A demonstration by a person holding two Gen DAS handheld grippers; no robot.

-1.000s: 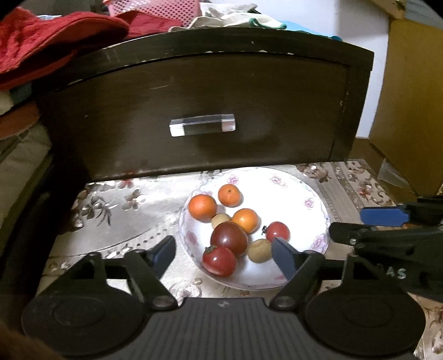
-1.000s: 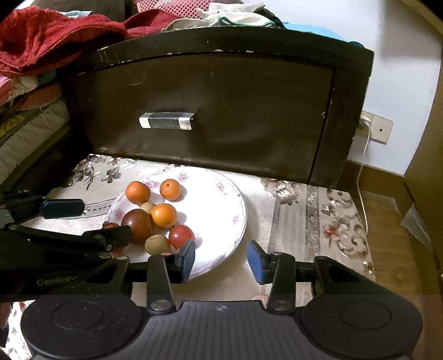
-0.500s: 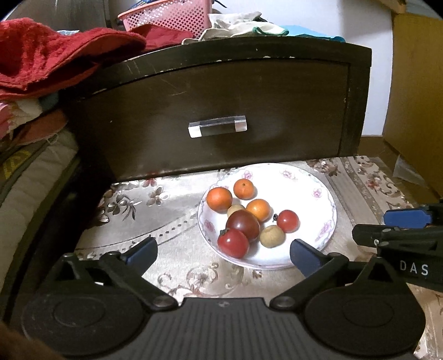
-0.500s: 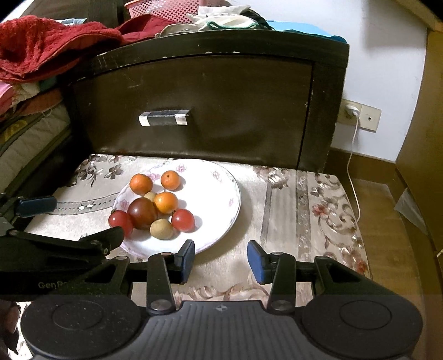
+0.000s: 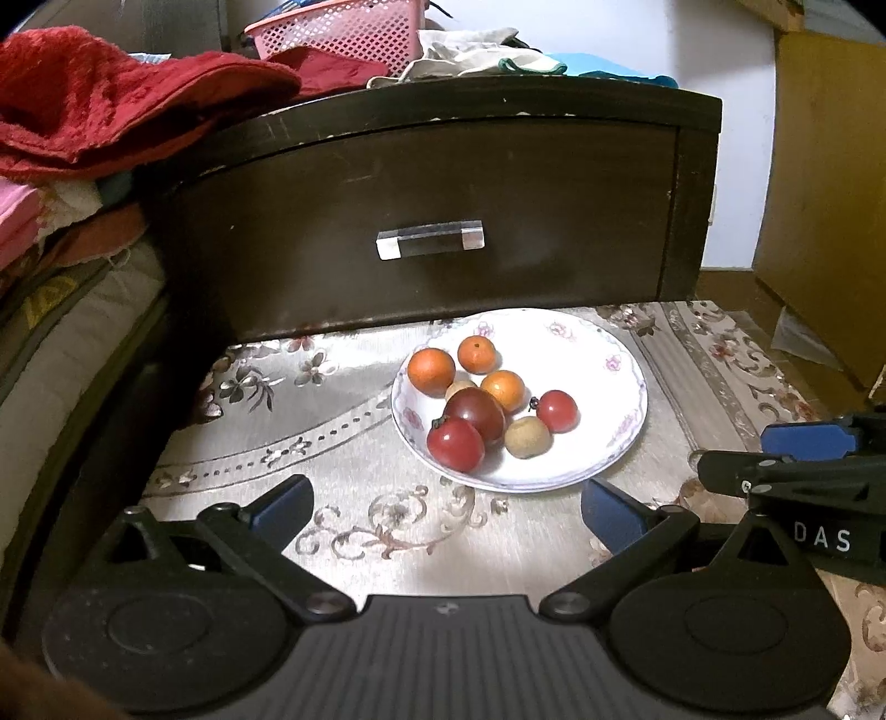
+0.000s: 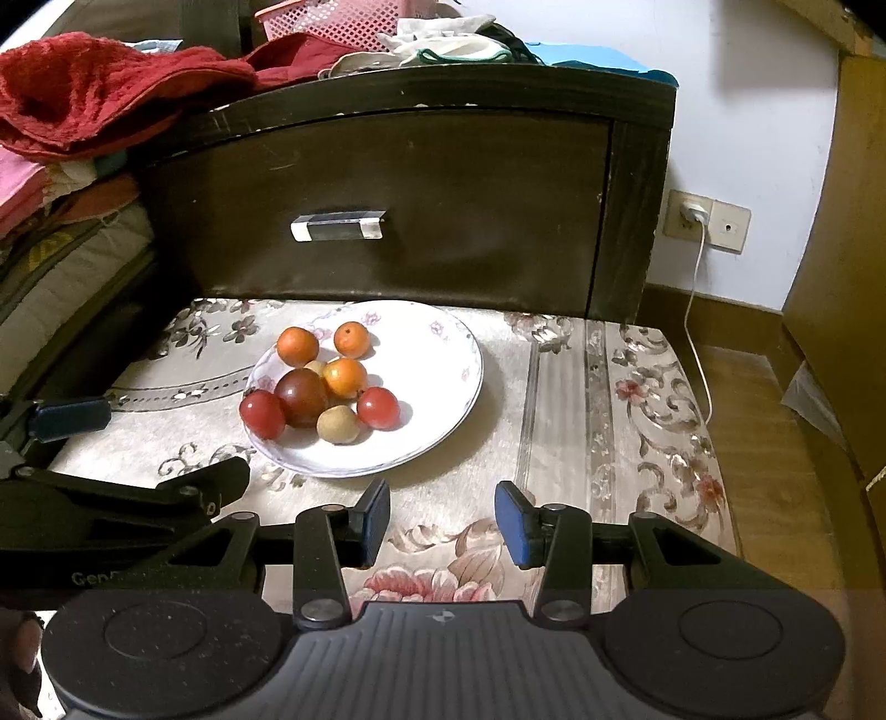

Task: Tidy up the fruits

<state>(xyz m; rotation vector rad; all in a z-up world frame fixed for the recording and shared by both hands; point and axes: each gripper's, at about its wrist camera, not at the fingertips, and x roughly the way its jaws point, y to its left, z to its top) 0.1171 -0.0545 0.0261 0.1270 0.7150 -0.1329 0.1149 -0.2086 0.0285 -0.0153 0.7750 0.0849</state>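
A white flowered plate [image 5: 614, 354] [image 6: 443, 343] on the patterned cloth holds several fruits. Among them are small oranges [image 5: 431, 370] [image 6: 297, 345], red tomatoes [image 5: 455, 443] [image 6: 378, 407], a dark plum-coloured tomato [image 5: 475, 412] [image 6: 302, 390] and a tan round fruit [image 5: 528, 437] [image 6: 337, 424]. My left gripper [image 5: 446, 507] is wide open, empty, in front of the plate's near rim. My right gripper [image 6: 441, 520] stands partly open with nothing between its pads, near the plate's right front. Each gripper shows at the other view's edge.
A dark wooden drawer front [image 5: 432, 210] with a clear handle [image 5: 430, 239] rises right behind the plate. Red cloth [image 5: 111, 105] and a pink basket [image 5: 343, 33] lie on top. A wall socket with a cable [image 6: 695, 213] is at right; folded bedding [image 6: 61, 243] is at left.
Both grippers have drawn back from the plate, which now lies farther ahead of them. The left jaws have spread wider and no longer flank the fruits. The right jaws kept their gap.
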